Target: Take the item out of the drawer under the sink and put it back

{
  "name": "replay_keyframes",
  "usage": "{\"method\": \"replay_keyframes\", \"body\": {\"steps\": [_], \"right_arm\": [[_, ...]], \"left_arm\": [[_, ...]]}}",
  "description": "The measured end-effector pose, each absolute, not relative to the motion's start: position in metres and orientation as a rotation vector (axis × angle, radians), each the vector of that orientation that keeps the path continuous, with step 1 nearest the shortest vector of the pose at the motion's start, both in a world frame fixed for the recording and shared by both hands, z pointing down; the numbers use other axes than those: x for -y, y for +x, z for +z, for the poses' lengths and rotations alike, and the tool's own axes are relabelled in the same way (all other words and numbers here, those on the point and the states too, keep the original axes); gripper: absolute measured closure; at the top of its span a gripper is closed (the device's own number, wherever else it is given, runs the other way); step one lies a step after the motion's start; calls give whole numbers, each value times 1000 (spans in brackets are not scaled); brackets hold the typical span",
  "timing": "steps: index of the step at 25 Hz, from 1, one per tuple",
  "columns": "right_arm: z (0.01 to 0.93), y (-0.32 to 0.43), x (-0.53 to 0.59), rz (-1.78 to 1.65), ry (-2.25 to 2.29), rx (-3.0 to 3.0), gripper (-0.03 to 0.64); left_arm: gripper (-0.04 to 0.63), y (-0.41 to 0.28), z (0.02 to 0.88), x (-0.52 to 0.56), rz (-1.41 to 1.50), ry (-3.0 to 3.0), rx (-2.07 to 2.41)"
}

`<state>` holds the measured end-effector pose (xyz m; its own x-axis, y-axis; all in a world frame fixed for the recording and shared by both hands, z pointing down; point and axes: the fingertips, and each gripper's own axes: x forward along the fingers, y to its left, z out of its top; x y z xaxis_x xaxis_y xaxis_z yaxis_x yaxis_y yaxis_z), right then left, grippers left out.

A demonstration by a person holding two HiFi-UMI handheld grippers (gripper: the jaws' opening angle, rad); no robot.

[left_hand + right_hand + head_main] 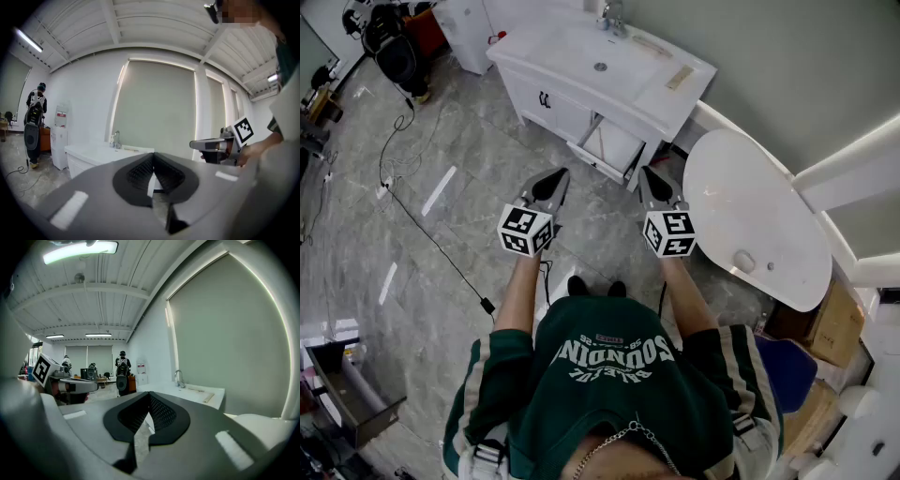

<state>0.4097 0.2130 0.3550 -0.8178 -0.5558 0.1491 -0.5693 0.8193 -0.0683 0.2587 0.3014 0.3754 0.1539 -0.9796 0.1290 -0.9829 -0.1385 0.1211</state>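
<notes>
In the head view the white sink cabinet (581, 66) stands ahead of me, and its drawer (612, 147) on the right is pulled out. The drawer's inside looks white; I cannot make out an item in it. My left gripper (555, 176) and right gripper (649, 174) hang side by side above the floor, just short of the drawer front, both pointing at the cabinet. Both are shut with nothing between the jaws: the left pads (140, 171) meet at their tips, and so do the right pads (161, 411). Each gripper view shows the other gripper beside it.
A white bathtub (759, 216) lies close on the right. A black cable (431, 239) runs over the grey tiled floor at the left. A white unit (469, 28) and dark equipment (394, 52) stand at the far left. A cardboard box (836, 323) sits behind the tub.
</notes>
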Motion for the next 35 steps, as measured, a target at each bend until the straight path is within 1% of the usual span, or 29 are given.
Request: {"method": "replay_keyframes", "body": {"steps": [11,23,35], "right_arm": [[362,378,-218,194,884,2872,614],[376,332,-221,238,920,2835,614],[391,283,-193,269,860,2838,614]], "left_arm": [[546,228,383,-306,25,2243,1919],[545,169,387,-309,19,2247,1913],[546,118,400,-299,20,2185,1959]]}}
